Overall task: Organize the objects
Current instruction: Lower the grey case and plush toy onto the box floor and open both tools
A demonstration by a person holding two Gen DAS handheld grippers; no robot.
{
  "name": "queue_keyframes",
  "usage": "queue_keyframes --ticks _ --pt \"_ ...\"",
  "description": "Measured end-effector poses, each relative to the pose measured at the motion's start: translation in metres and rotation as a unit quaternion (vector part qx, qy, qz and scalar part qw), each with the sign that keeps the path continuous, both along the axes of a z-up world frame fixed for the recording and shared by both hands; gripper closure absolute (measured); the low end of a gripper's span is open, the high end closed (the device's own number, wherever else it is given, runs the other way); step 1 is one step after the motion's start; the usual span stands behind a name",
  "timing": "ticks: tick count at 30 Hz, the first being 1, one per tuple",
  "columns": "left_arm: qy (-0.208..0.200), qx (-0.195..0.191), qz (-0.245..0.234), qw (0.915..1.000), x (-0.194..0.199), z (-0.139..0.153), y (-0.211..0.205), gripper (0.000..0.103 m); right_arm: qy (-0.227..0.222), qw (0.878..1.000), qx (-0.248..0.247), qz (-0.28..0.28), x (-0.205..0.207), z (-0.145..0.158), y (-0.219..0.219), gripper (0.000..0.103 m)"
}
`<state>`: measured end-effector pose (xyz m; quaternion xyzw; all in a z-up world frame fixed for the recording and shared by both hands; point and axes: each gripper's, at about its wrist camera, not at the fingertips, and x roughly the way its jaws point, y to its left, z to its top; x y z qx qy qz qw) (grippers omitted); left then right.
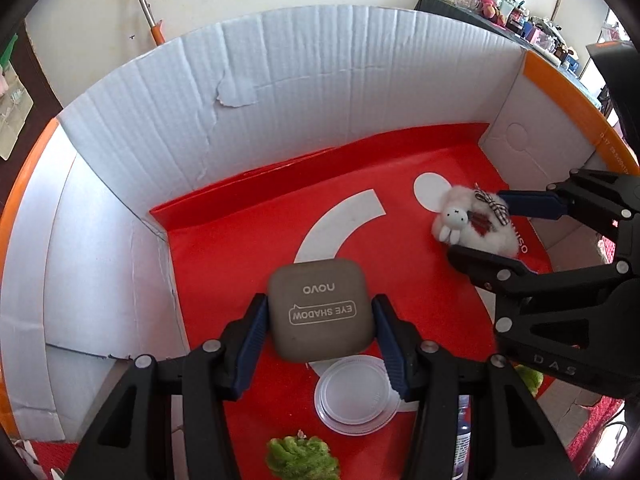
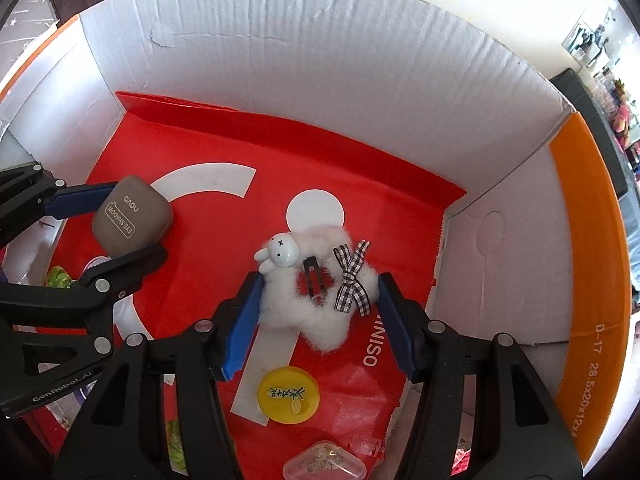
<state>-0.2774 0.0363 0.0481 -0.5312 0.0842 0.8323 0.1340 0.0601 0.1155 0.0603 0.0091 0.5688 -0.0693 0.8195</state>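
My left gripper is shut on a taupe eye shadow case and holds it over the red bag lining the cardboard box. It also shows in the right wrist view at the left. My right gripper is shut on a white fluffy scrunchie with a bunny face, a black clip and a checked bow. The scrunchie sits at the right in the left wrist view, between the right gripper's fingers.
A clear round lid and a green fuzzy item lie below the left gripper. A yellow round tin and a clear small case lie near the right gripper. White box walls enclose the space.
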Motion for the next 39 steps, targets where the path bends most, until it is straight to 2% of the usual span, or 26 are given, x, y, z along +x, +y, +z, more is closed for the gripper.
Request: queue_keyframes --ticks 16,19,20,22,37,39 --pt "0.000 -0.003 0.002 1.0000 0.000 0.002 -0.004 0.048 0.001 1.000 0.000 0.006 -0.008 0.000 -0.003 0.046" --pt "0.001 -0.002 0.004 1.0000 0.003 0.003 -0.006 0.048 0.001 1.000 0.001 0.005 -0.010 0.000 -0.004 0.043" --pt "0.001 -0.003 0.004 1.0000 -0.005 0.003 0.007 0.048 0.002 1.000 0.002 0.005 -0.011 0.000 -0.005 0.042" --pt "0.001 -0.003 0.004 1.0000 -0.004 0.004 0.007 0.048 0.002 1.000 0.002 0.005 -0.014 -0.001 -0.006 0.042" --pt "0.000 0.005 0.011 0.9999 -0.002 0.005 -0.006 0.047 0.002 1.000 0.003 0.009 -0.009 0.002 -0.006 0.041" --pt "0.000 0.007 0.011 0.9999 -0.002 0.006 -0.008 0.047 0.002 1.000 0.003 0.011 0.007 0.004 -0.009 0.039"
